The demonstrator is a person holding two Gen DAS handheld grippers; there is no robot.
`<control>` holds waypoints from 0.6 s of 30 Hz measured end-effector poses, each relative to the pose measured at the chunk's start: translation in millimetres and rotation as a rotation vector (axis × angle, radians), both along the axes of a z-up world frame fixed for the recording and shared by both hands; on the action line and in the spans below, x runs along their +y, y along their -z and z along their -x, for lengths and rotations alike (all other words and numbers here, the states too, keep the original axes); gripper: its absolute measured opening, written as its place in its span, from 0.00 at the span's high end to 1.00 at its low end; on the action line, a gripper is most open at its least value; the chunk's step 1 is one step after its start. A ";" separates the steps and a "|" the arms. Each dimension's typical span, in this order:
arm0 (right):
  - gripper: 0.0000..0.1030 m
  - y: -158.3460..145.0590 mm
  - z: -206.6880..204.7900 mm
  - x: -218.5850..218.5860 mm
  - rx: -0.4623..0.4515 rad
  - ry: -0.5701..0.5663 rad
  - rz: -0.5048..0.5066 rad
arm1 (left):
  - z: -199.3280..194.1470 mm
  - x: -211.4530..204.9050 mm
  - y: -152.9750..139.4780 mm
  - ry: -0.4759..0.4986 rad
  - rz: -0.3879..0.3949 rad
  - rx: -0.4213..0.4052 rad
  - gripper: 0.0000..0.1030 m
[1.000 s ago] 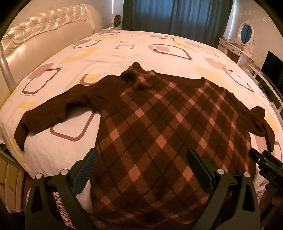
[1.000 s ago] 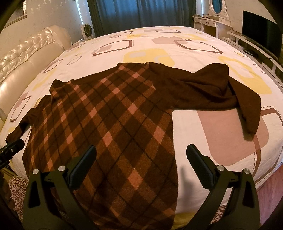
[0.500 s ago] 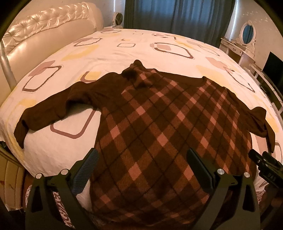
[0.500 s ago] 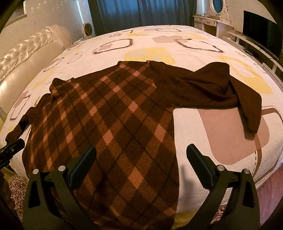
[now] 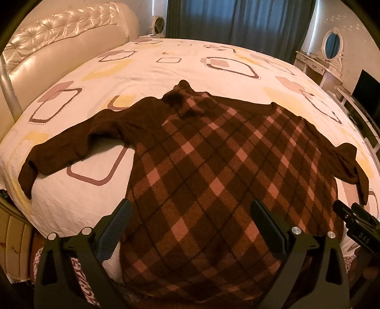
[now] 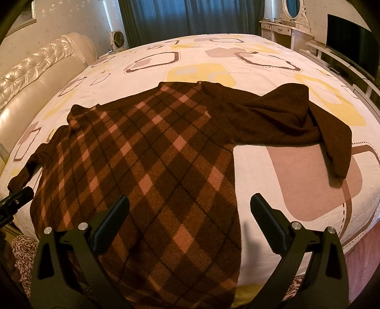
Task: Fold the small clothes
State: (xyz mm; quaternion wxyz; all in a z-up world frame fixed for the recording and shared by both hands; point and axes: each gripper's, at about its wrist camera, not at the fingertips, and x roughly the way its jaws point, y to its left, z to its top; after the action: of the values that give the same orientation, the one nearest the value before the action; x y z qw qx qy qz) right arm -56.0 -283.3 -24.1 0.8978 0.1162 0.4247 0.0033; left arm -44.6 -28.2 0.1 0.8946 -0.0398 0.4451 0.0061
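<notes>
A brown sweater with a pink diamond check lies spread flat on the bed, collar away from me, hem hanging over the near edge. It also shows in the right wrist view. Its plain brown left sleeve stretches out to the left. Its right sleeve lies bunched and bent to the right. My left gripper is open and empty above the hem. My right gripper is open and empty above the sweater's lower right edge.
The bed has a white cover with square patterns and a padded cream headboard at the left. A dressing table with a mirror and a dark TV screen stand at the far right. Blue curtains hang behind.
Both grippers have lifted and drawn back slightly, so the sweater sits a little lower in both views. The sweater has not moved.
</notes>
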 end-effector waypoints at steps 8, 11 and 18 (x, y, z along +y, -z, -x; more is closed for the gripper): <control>0.02 -3.4 -5.7 -29.7 0.021 0.052 -0.089 | -0.2 -1.4 -1.7 0.005 -0.001 -0.006 0.04; 0.02 -6.8 -6.9 -69.8 0.018 0.139 -0.205 | 0.1 -0.2 -1.9 0.007 -0.003 -0.002 0.04; 0.02 -7.9 12.7 -204.9 -0.048 0.441 -0.447 | -2.2 -1.2 0.5 0.017 0.013 0.016 0.04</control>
State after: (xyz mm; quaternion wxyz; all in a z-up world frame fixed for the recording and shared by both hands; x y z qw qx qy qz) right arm -68.7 -488.3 -16.2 0.8390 0.3997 0.3568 -0.0953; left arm -42.4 -29.4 -0.3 0.8908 -0.0418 0.4525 -0.0040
